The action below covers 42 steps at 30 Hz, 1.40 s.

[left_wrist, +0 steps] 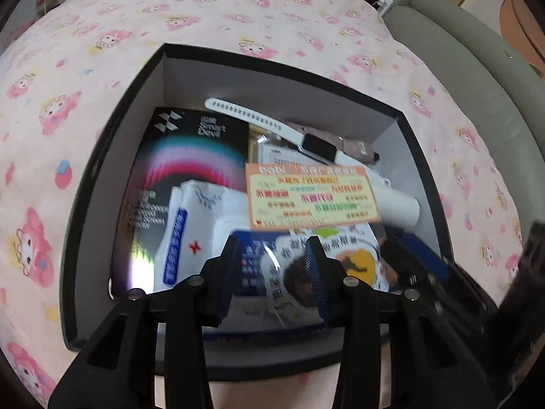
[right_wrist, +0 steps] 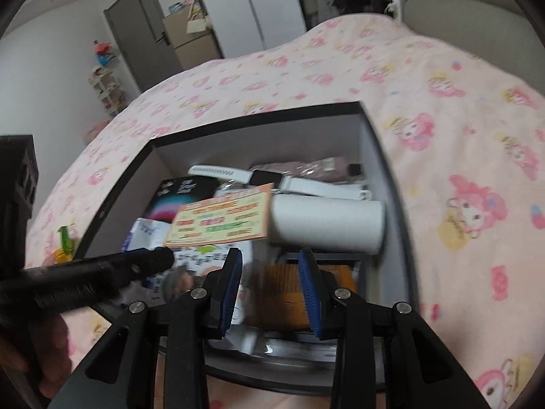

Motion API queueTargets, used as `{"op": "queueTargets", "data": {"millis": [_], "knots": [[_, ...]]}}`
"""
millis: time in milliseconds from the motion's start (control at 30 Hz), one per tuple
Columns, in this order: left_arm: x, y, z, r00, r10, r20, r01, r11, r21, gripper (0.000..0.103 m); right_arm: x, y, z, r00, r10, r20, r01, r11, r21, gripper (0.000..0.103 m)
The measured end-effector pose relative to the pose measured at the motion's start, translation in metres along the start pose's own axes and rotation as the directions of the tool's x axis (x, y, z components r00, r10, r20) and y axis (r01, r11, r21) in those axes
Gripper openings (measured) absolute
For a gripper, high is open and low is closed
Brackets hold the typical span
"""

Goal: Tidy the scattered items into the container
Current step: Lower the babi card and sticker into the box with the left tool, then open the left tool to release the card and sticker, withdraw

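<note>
A black box with white inner walls point(left_wrist: 102, 184) point(right_wrist: 385, 156) sits on the pink bed. Inside lie a black Smart Devil package point(left_wrist: 190, 156), a white watch point(left_wrist: 316, 143) point(right_wrist: 262, 177), a white cylinder point(left_wrist: 398, 209) point(right_wrist: 327, 225), an orange printed card point(left_wrist: 311, 194) point(right_wrist: 221, 221), a white pouch point(left_wrist: 190, 225) and a snack packet point(left_wrist: 289, 272). My left gripper point(left_wrist: 274, 262) is open above the snack packet, touching nothing I can see. My right gripper point(right_wrist: 270, 272) is open over the box's near right part, above an orange-brown item point(right_wrist: 272, 293).
The pink cartoon-print bedspread point(left_wrist: 238, 17) point(right_wrist: 460, 170) surrounds the box. A grey headboard point(left_wrist: 460, 51) runs along the right. A small green and yellow item point(right_wrist: 64, 242) lies on the bed left of the box. A door and shelves stand at the far left point(right_wrist: 136, 34).
</note>
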<state>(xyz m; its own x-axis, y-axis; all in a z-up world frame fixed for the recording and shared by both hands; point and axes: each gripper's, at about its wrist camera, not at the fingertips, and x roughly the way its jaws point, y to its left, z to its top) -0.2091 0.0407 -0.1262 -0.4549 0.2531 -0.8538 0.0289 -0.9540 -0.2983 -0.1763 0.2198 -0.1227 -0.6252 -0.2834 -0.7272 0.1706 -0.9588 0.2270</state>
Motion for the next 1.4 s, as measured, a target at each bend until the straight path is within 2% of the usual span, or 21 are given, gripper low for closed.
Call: {"op": "queueTargets", "data": {"millis": [133, 300, 367, 467, 633, 967, 1100, 1200, 1333, 1400], "knots": [[0.013, -0.010, 0.011, 0.998, 0.066, -0.021, -0.065, 0.998, 0.025, 0.040, 0.005, 0.007, -0.004, 0.999, -0.025, -0.021, 0.025, 0.999, -0.028, 0.031], [0.016, -0.028, 0.009, 0.998, -0.031, -0.060, 0.036, 0.996, 0.076, 0.040, 0.005, 0.008, -0.004, 0.996, -0.085, -0.015, 0.084, 0.996, -0.028, 0.030], [0.015, -0.034, 0.007, 0.997, -0.050, -0.054, 0.055, 0.994, 0.099, 0.040, 0.002, 0.007, -0.004, 0.997, -0.075, -0.007, 0.075, 0.997, -0.021, 0.030], [0.009, -0.029, 0.005, 1.000, -0.015, -0.014, 0.016, 0.997, 0.078, 0.040, -0.003, 0.005, -0.002, 0.998, -0.067, 0.009, 0.067, 0.998, -0.016, 0.031], [0.010, -0.019, 0.005, 1.000, 0.009, -0.027, -0.008, 0.999, 0.040, 0.040, -0.006, 0.002, 0.000, 1.000, -0.006, 0.017, 0.006, 1.000, 0.010, 0.030], [0.005, -0.026, -0.003, 0.997, -0.077, -0.018, 0.077, 0.997, 0.012, 0.038, -0.008, -0.002, 0.004, 1.000, -0.005, 0.004, 0.004, 1.000, 0.029, 0.030], [-0.002, -0.017, -0.004, 1.000, -0.005, 0.028, 0.005, 1.000, -0.016, 0.038, -0.014, 0.004, 0.004, 1.000, 0.015, 0.023, -0.015, 1.000, 0.009, 0.030], [0.006, -0.017, -0.005, 1.000, -0.016, 0.000, 0.016, 0.999, -0.036, 0.037, -0.012, 0.007, 0.002, 0.999, 0.032, 0.006, -0.032, 0.999, 0.008, 0.030], [0.013, -0.034, -0.008, 0.997, -0.070, -0.029, 0.070, 0.997, 0.013, 0.037, -0.005, 0.004, 0.000, 0.999, 0.009, -0.031, -0.008, 1.000, 0.026, 0.030], [0.014, -0.039, -0.009, 0.997, -0.074, -0.035, 0.075, 0.997, 0.030, 0.037, -0.002, 0.002, 0.000, 0.999, 0.003, -0.043, -0.002, 1.000, 0.030, 0.030]]}}
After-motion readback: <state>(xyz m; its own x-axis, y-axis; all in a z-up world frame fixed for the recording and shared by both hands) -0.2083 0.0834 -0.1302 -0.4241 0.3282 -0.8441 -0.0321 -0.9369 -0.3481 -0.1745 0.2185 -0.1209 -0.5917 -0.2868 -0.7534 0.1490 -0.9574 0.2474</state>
